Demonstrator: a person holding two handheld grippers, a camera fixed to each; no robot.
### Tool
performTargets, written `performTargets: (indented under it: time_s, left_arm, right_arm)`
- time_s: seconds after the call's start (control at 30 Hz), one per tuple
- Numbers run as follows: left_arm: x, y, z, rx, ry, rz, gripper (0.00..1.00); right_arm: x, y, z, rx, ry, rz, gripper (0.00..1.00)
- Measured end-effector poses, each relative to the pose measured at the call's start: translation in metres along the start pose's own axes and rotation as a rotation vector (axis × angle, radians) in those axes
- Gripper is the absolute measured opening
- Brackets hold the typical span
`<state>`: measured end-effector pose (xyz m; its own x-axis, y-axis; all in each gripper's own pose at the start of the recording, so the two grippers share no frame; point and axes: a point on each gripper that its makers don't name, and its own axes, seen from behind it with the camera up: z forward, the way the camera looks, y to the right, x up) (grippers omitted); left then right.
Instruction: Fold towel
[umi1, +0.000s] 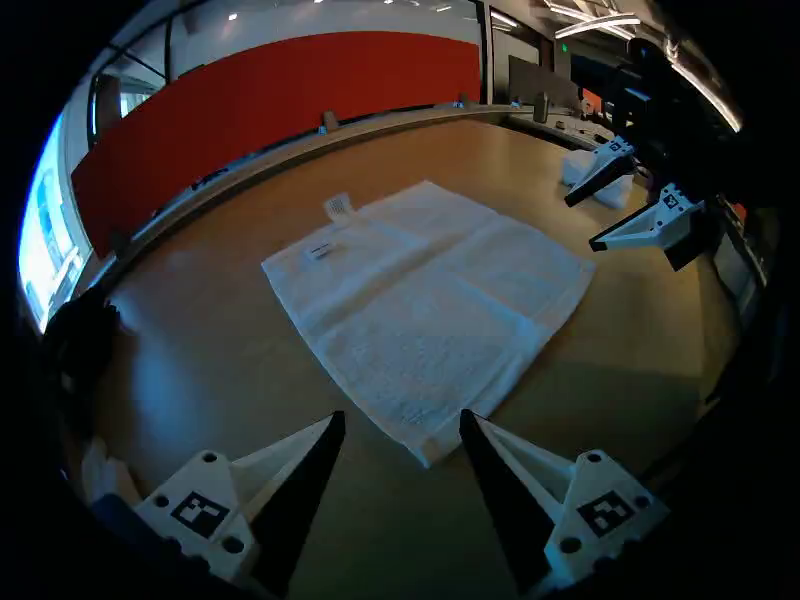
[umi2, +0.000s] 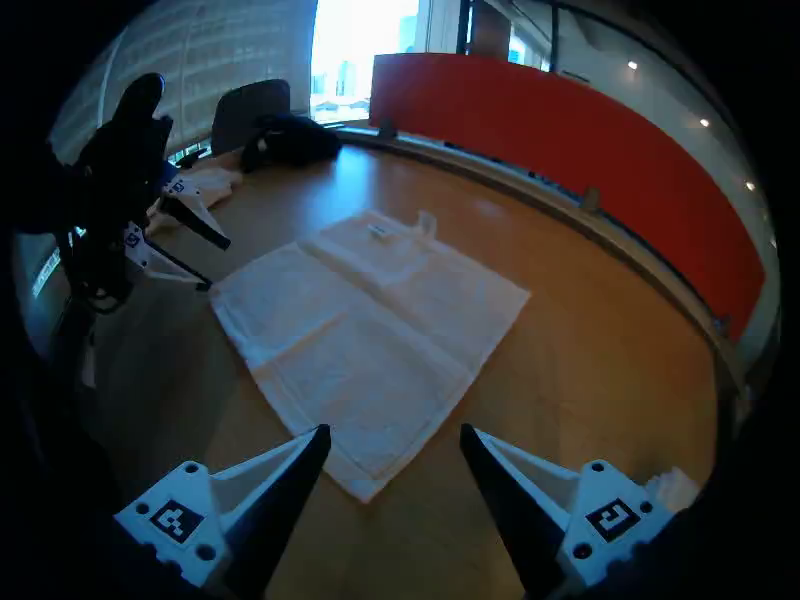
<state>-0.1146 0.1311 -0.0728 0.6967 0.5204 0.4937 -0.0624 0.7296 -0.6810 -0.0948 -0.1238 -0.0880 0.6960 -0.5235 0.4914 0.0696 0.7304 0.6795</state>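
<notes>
The towel (umi1: 430, 300) lies spread flat on the wooden table (umi1: 200, 340), with what looks like one fold line across its middle and a small tag (umi1: 338, 207) at its far edge. My left gripper (umi1: 400, 440) hangs just above the nearest corner, fingers spread wide and holding nothing, so the corner sits right in the gap between them. In the right gripper view my right gripper (umi2: 395, 440) is also spread and empty, poised over the next corner along the same edge of the towel (umi2: 370, 320). I judge the step in hand to be pinching these two corners. To do it well I should lower both tools together until the lower finger slides under the hem, then press the fingers together on the cloth itself, not on the table. I want the whole thickness at each corner, or a layer may slip out as I lift. Then carry both corners over evenly towards the tag edge, keeping the edge between them taut so the fold lands square.
</notes>
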Motion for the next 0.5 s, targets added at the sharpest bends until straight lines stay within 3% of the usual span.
performTargets:
  time_s: [0.5]
  left_arm:
    - [-0.020, 0.009, 0.017, -0.045, -0.062, 0.023, 0.84]
  right_arm:
    - [-0.037, -0.007, 0.019, 0.031, -0.077, -0.003, 1.00]
